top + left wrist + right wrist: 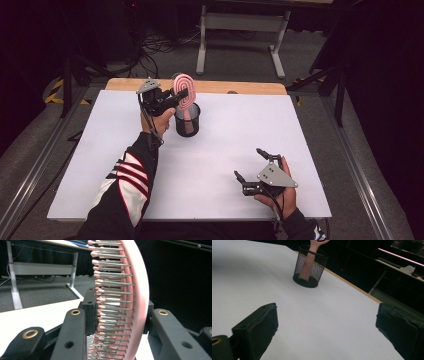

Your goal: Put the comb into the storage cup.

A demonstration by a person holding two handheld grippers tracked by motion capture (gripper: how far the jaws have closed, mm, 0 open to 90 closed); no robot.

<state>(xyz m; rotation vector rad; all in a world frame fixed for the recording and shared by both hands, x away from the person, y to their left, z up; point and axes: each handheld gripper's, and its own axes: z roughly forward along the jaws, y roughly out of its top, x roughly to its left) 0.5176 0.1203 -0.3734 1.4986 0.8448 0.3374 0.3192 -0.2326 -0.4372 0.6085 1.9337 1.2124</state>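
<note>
No brand or legible writing is seen on the pink hairbrush (185, 92) or the black mesh cup (187, 121). The brush head is pinched by the left gripper (179, 95) at eleven o'clock on the white table (225, 150); its handle stands inside the cup, partly veiled by mesh. The right gripper (248, 164), at five o'clock, is held spread and empty.
</note>
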